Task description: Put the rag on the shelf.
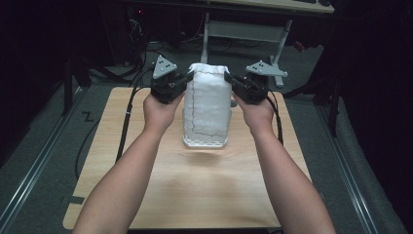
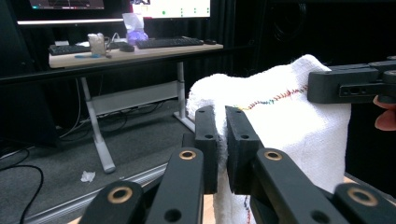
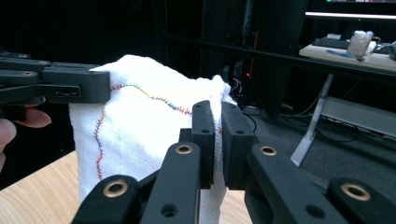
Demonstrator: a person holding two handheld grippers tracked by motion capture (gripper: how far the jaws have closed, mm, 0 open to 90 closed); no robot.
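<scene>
One white terry-cloth towel [image 1: 207, 105] with multicoloured edge stitching hangs between two black grippers above the light wooden table [image 1: 146, 195]. Left gripper [image 2: 220, 122] and right gripper [image 3: 215, 115] each pinch an upper corner, jaws clamped on cloth. Beyond stands a desk [image 2: 135, 51] with two keyboards; nothing blocks the towel, which droops folded, its lower end touching the table.

I judge this a lab or office workroom. My light wooden worktable [image 1: 146, 195] stands on grey carpet [image 1: 39, 141] with cables [image 1: 85, 146] across it. Behind it a height-adjustable desk [image 2: 135, 53] carries keyboards [image 2: 168, 42] beneath lit monitors [image 2: 170, 8]. Dark curtaining surrounds the area.
</scene>
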